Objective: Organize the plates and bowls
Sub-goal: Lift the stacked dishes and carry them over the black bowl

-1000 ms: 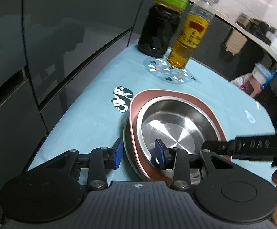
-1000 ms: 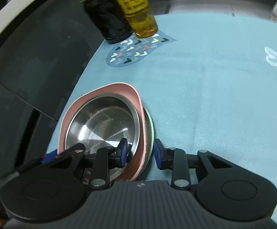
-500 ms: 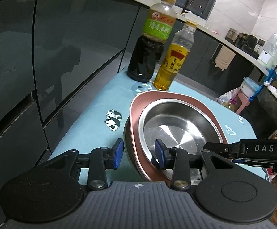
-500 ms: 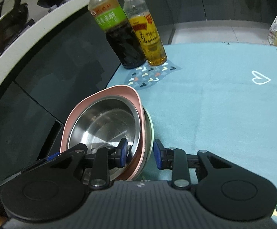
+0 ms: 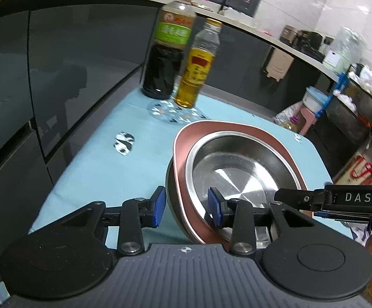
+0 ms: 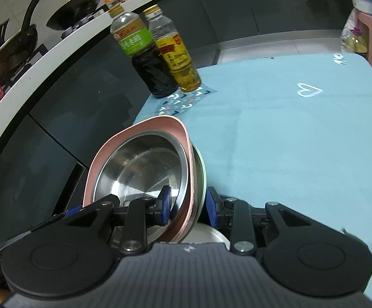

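My left tongs (image 5: 186, 210) and right tongs (image 6: 187, 206) each pinch opposite rims of the stacked bowls (image 5: 237, 169): rigid, slick steel, moderately heavy, liable to slide apart if tilted.

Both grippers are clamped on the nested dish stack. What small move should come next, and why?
Probably carry it level toward open tablecloth. The left hand-held gripper and right hand-held gripper pinch opposite rims of the stack, which looks tilted, and the bottles stand just beyond it.

Two bottles (image 6: 157, 59); one steel bowl (image 6: 145, 169), one pink plate (image 5: 186, 138), perhaps another dish (image 6: 201, 169) beneath.
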The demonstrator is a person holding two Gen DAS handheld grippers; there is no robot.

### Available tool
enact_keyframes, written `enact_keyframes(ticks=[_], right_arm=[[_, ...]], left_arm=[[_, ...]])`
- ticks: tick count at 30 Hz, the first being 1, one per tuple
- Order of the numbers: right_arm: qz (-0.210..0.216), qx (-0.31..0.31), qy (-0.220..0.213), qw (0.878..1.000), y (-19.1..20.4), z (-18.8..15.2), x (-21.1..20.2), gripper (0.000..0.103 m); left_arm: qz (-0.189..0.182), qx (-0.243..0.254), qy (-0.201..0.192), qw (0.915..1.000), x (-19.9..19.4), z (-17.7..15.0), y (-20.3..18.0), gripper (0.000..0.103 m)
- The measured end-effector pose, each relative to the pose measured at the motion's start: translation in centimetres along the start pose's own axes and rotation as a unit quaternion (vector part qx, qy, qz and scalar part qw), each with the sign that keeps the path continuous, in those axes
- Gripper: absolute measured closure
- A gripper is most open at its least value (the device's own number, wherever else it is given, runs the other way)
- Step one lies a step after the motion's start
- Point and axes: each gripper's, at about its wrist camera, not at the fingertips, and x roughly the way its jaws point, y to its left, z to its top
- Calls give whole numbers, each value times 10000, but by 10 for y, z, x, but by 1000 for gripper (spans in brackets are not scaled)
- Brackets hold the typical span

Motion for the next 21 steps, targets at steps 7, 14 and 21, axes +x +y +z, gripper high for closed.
enact_keyframes(ticks=[7, 14, 21], right_arm=[[-74, 110, -176, 9998, -8, -17, -26, 93], [-104, 205, -206, 9995, -11, -33, -38, 93], [-124, 289, -150, 9994, -13, -47, -41, 93]], left_arm=[[-165, 206, 117, 9996, -13, -15, -17, 70], [-248, 341, 224, 9989, -26, -27, -22, 70], [-233, 488, 367, 9979, -31, -36, -24, 70]])
